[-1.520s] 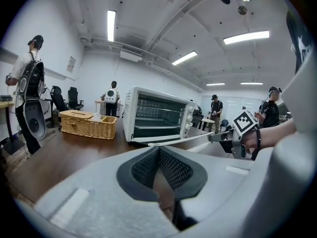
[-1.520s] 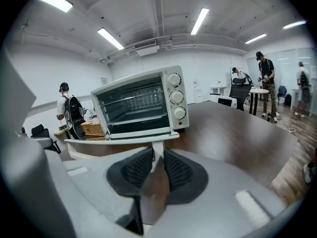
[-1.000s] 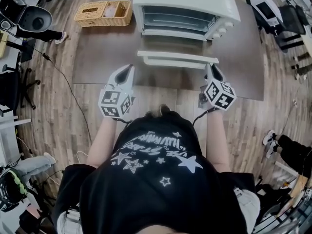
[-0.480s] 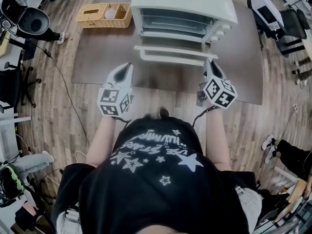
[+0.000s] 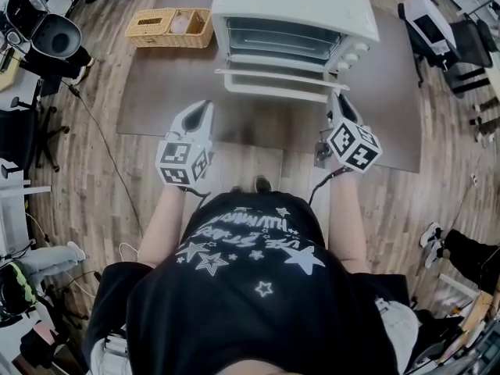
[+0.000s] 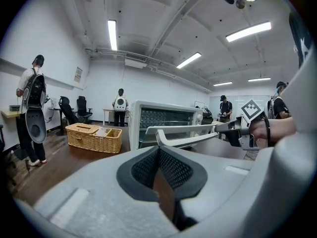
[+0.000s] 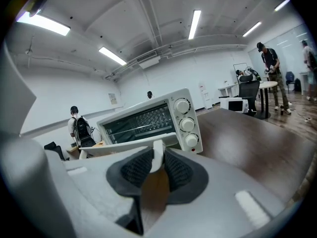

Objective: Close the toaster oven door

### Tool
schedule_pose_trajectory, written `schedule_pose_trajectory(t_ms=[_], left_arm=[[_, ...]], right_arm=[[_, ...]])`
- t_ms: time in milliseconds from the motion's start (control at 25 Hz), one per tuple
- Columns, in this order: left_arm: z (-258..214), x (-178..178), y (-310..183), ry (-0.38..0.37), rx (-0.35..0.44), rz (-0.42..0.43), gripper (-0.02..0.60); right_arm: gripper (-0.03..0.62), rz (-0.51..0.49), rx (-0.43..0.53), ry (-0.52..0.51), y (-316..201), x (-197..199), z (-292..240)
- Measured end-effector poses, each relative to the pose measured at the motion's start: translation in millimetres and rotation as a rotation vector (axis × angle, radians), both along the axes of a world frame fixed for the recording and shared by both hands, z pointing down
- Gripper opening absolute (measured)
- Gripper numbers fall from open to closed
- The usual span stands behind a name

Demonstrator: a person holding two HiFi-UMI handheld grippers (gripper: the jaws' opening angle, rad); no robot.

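The white toaster oven stands at the far side of a brown tabletop. Its door hangs partly raised, with the handle bar along its front edge. My right gripper is shut on the handle's right end; the white bar sits pinched between the dark pads, with the oven's three knobs just behind. My left gripper hovers left of the door, apart from it, its pads meeting with nothing between them. From there the door handle and the right gripper show ahead.
A wicker basket sits on the tabletop left of the oven. Office chairs and cables crowd the floor at the left. A white appliance stands at the right. A person with a backpack and others stand further off.
The oven door has swung up from lying flat to partly raised. My right gripper rose and moved toward the oven with the handle. The left gripper barely moved.
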State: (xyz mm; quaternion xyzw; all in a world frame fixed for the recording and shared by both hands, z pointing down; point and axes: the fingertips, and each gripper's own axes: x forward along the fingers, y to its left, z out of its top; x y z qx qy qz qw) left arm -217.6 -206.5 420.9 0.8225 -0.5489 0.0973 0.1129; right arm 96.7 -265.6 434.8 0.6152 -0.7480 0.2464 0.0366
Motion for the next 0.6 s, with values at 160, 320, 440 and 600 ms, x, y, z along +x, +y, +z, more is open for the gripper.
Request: schedule_pose_trajectory(t_ms=[160,320,440,600], left_arm=[[-3.7,1.1,-2.4,-0.001,0.009,-0.005,0.011],[-8.2,4.2,-5.8,-0.001,0.020,-0.007,0.011],[-11.1,8.0,-9.4,-0.002,0.028,-0.011,0.011],[-13.0,7.9,-15.4,-0.001,0.034,-0.018,0.011]], right_arm=[[0.084,-0.001,0.012,0.000,-5.0,0.4,-6.7],[0.084,-0.003,0.022,-0.006,-9.5,1.2,-13.3],[0.084,-0.012,0.030,-0.013,-14.4,2.9,-17.2],[0.086,-0.018,0.036,-0.011,-21.9,2.8,-21.9]])
